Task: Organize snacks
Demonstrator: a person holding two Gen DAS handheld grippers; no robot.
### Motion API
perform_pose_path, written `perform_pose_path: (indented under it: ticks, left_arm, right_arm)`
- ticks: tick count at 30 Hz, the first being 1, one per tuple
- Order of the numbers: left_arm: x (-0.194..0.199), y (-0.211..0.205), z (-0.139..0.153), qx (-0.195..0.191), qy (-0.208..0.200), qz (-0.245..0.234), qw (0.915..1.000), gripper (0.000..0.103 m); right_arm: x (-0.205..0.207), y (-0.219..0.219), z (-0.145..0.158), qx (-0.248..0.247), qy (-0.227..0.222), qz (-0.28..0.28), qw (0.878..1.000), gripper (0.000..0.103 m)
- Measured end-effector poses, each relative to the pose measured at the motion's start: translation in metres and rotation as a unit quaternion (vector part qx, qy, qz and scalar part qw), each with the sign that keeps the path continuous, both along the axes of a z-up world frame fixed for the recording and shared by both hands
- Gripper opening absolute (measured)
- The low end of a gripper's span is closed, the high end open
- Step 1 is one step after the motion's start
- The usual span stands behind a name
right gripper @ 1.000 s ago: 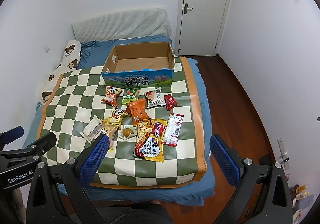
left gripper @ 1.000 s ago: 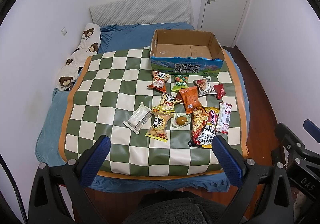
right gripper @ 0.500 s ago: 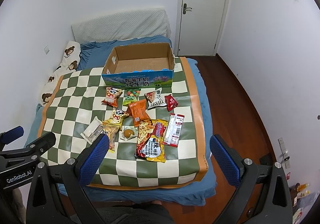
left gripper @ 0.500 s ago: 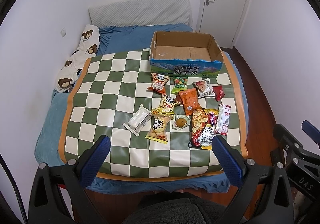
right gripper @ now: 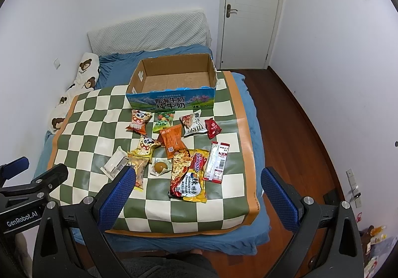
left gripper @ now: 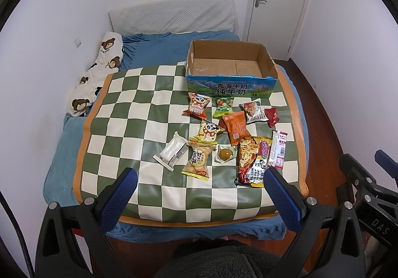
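A bed (left gripper: 74,128) under a checkered mat (left gripper: 139,114) fills mid-frame. The snacks (left gripper: 223,138) lie centre-right, below an open cardboard box (left gripper: 231,79) — well beyond both grippers, left (left gripper: 199,193) and right (right gripper: 196,191), jaws spread wide, holding nothing.

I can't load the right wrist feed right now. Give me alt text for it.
The right gripper, open and empty, is held back from a bed where about ten snack packets lie scattered on a green-and-white checkered mat. An empty cardboard box sits at the mat's far edge, and the left gripper shows at the left edge.
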State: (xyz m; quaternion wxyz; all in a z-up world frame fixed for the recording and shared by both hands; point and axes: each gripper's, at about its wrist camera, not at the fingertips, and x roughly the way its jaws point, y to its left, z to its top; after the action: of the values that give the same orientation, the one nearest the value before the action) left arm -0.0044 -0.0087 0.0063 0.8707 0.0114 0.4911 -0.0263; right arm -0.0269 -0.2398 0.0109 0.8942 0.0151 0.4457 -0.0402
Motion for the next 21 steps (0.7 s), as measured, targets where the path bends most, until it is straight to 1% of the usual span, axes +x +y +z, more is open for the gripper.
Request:
perform_pose_path:
  ticks: [5, 11, 14, 17, 19, 21]
  left_arm:
    - [0.01, -0.003, 0.004, 0.0, -0.002, -0.001, 1.0, 0.103]
    - [0.009, -0.002, 0.004, -0.001, -0.002, 0.0, 1.0, 0.103]
    - [0.018, -0.001, 0.006, -0.003, -0.003, 0.0, 1.0, 0.103]
    - [0.034, 0.005, -0.008, -0.001, 0.002, 0.012, 0.9999, 0.103]
    - [0.048, 0.011, -0.029, 0.006, 0.017, 0.024, 0.9996, 0.103]
    - [0.067, 0.015, -0.054, 0.018, 0.039, 0.035, 0.9985, 0.103]
  right_arm:
    - [0.002, 0.0, 0.0, 0.0, -0.001, 0.0, 1.0, 0.102]
    - [0.006, 0.001, 0.002, 0.002, -0.001, -0.001, 1.0, 0.102]
    - [0.008, 0.0, 0.0, 0.006, 0.0, -0.003, 1.0, 0.102]
    - [0.018, -0.005, -0.012, 0.022, 0.009, -0.01, 1.0, 0.102]
    - [0.029, -0.01, -0.03, 0.038, 0.024, -0.018, 0.999, 0.102]
    - [0.044, -0.016, -0.056, 0.056, 0.046, -0.027, 0.997, 0.102]
